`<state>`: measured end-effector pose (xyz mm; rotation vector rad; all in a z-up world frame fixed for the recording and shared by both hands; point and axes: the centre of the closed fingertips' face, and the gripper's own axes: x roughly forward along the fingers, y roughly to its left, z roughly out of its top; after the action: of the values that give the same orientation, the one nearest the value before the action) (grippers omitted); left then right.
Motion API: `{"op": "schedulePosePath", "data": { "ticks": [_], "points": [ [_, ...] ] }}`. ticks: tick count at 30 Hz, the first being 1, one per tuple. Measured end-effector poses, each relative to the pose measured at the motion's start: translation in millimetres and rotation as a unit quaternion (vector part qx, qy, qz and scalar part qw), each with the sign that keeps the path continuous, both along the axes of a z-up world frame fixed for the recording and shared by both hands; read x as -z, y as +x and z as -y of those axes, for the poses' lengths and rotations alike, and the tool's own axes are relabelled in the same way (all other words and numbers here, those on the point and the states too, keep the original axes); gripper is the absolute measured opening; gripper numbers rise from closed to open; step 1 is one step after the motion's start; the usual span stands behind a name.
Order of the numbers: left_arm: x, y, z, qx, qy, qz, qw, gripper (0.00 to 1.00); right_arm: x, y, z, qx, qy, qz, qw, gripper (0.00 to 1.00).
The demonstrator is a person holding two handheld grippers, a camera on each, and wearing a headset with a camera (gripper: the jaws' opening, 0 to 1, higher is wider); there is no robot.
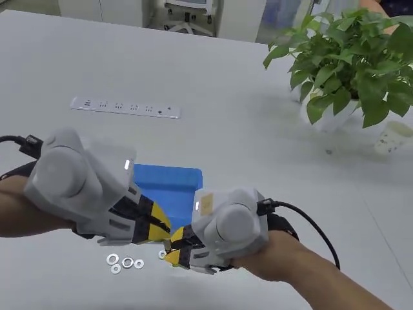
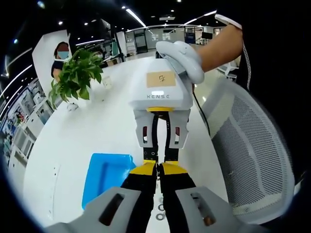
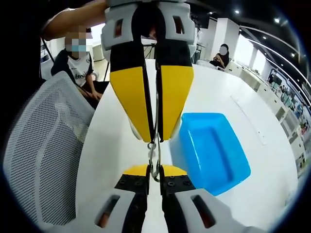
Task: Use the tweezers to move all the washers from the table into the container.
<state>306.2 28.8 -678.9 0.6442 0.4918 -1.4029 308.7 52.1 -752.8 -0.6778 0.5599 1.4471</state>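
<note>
Fingers (image 3: pixel 137 171) of the right gripper (image 3: pixel 154 171) pinch the tweezers (image 3: pixel 154 156), with the left gripper (image 3: pixel 155 138) seemingly pinching their far end. Their long axis runs gripper to gripper, tip end unclear. I'd call it regripping: next, one gripper must point them down at the washers (image 1: pixel 126 263) on the table (image 1: pixel 271 129) near the container (image 1: pixel 169 181).

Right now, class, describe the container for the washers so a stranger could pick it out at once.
On the white table, look between the long white power strip and the little cluster of silver washers. There lies the blue container, a shallow open rectangular tray. It alone on the table is bright blue.
</note>
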Motion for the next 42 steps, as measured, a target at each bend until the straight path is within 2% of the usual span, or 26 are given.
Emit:
{"op": "schedulePosePath", "data": {
  "ticks": [13,25,34,42],
  "points": [
    [-17.7,16.0,0.7,0.001,0.007,0.014,0.9999,0.07,-17.9,20.5,-0.5,0.004,0.009,0.016,0.9998,0.09],
    [-30.9,45.5,-2.3,-0.004,0.007,0.043,0.9991,0.07,-30.6,53.4,-5.0,0.009,0.018,0.036,0.9991,0.09],
    [-32.8,67.0,-4.9,-0.007,0.005,0.055,0.9985,0.07,-32.9,76.2,-8.1,0.016,0.023,0.045,0.9986,0.09],
    [-24.5,83.9,-7.4,-0.01,0.006,0.055,0.9984,0.07,-23.8,94.3,-10.0,0.019,0.021,0.05,0.9983,0.09]
  ]
}}
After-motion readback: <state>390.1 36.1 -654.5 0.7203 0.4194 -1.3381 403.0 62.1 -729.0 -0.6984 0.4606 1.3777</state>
